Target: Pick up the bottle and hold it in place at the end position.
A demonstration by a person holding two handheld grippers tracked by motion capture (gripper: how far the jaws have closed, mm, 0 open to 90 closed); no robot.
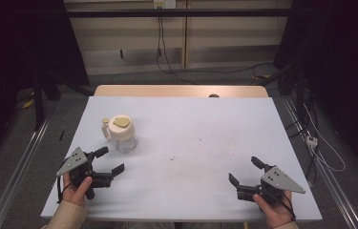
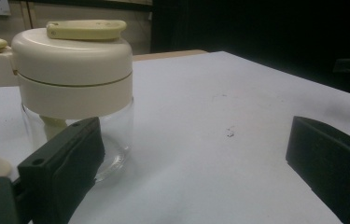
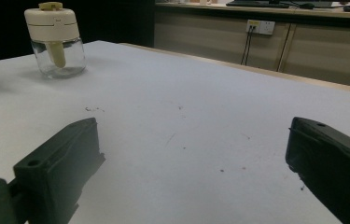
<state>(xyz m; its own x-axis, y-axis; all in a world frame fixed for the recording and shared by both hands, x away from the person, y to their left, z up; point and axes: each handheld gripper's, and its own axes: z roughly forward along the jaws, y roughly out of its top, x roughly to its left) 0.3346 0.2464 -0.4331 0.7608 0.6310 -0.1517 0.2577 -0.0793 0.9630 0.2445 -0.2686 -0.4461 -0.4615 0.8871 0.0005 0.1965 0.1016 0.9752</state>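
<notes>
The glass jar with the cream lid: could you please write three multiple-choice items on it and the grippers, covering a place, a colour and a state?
1. Where does the glass jar stand on the table?
A. near the left gripper
B. near the right gripper
C. at the far right corner

2. What colour is the lid?
A. red
B. cream
C. blue

3. How is the left gripper?
A. shut on the jar
B. shut on nothing
C. open

Answers: 1 A, in the high view the jar sits just beyond the left gripper, far from the right gripper. 2 B, the lid looks cream in every view. 3 C, its fingers stand wide apart.
</notes>
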